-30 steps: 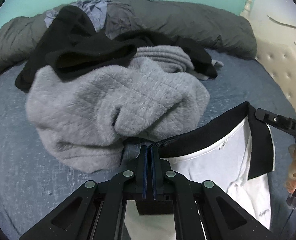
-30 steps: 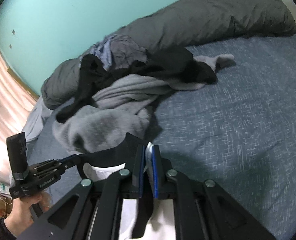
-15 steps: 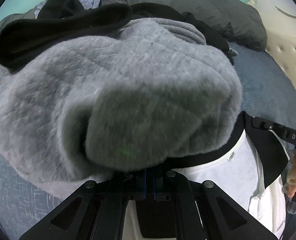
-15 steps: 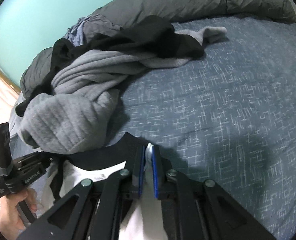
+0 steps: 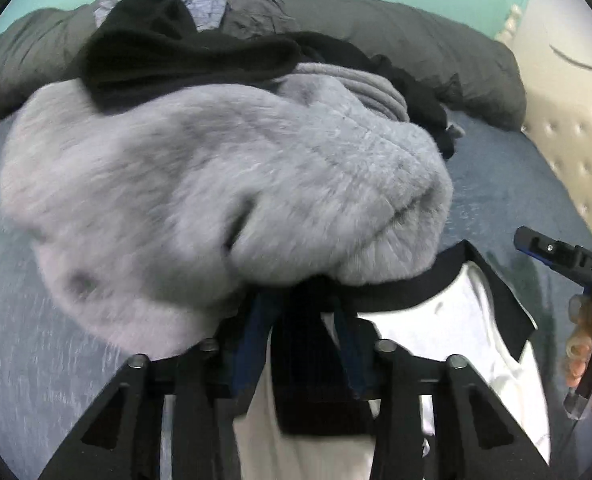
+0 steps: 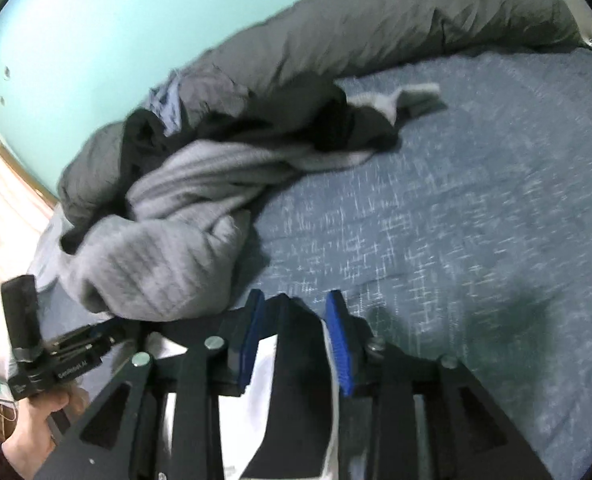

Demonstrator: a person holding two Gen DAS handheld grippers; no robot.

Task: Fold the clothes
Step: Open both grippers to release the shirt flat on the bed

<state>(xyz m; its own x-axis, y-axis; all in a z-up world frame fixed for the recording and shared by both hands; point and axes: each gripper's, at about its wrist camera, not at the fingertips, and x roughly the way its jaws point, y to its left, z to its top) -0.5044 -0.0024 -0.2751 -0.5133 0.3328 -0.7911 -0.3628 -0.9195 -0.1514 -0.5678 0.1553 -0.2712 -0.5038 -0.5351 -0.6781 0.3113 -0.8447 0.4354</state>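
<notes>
White shirt [image 5: 456, 320] with a black collar [image 5: 408, 292] lying on the blue bed [image 6: 476, 208], at 6 o'clock in both views. Collar tucked right against a fluffy grey sweater [image 5: 223, 184], part of a heap of clothes [image 6: 223, 168] at 10 o'clock in the right view. Grey blanket [image 6: 396, 28] far back at 12 o'clock.

Left tongs [image 5: 308, 320] spread apart, with the black collar between the blue pads, not pinched. Right tongs [image 6: 296, 340] spread apart too, with a collar flap and white cloth in the gap, loose. Hand [image 6: 35, 432] on the left handle at 8 o'clock in the right view.

Shirt probably light, soft and floppy, with no stiffness and a bit slippery. Collar thicker and firmer, so a good place to pinch. Best held at two spots, such as both shoulders or both ends of the collar, to stop sagging in the middle. Fluffy sweater close by, easy to catch by mistake.

Cannot tell from this whether the shirt is laid out for folding or just put down.
</notes>
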